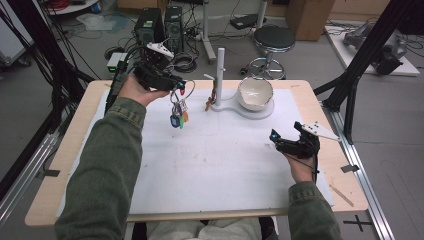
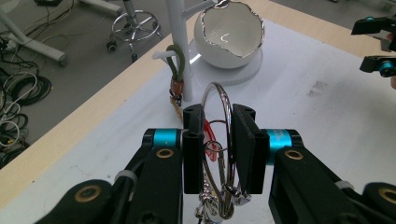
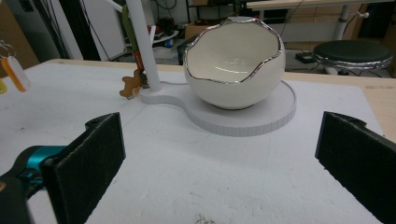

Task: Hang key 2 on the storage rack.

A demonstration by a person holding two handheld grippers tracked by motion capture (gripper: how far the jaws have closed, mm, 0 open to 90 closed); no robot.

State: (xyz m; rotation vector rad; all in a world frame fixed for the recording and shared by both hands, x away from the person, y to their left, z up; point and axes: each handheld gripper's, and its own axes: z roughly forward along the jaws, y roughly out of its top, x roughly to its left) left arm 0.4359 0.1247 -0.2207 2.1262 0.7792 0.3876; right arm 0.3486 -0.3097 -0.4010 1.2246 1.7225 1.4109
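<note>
Nearest to us, our two sleeved forearms came in over the front edge of the table (image 1: 75, 150), which was covered by a white mat (image 1: 215, 160). Taking the egg-shaped bowl (image 1: 255, 93) as our landmark, our right gripper (image 1: 286, 142) hovered nearer to us than the bowl and slightly to its right, its jaws spread wide with nothing between them; in the right gripper view the bowl (image 3: 233, 63) stood ahead of those parted jaws on a round white base (image 3: 261, 116). Our left gripper (image 1: 175, 86) was raised above the mat well to the left of the bowl, its jaws clenched on a metal key ring (image 2: 219, 140); in the left gripper view the ring passed upright between the two pads. From it hung a bunch of coloured tags (image 1: 177, 116), dangling left of the bowl and clear of the mat. Just beside the bowl, on its left, rose a white post (image 1: 220, 75) that shared the base, and a small brown charm (image 1: 211, 100) hung from a peg on the post. Beyond the bowl, past the table's far edge, we saw a black stool (image 1: 274, 40) and loose cables (image 1: 182, 62) on the floor.
</note>
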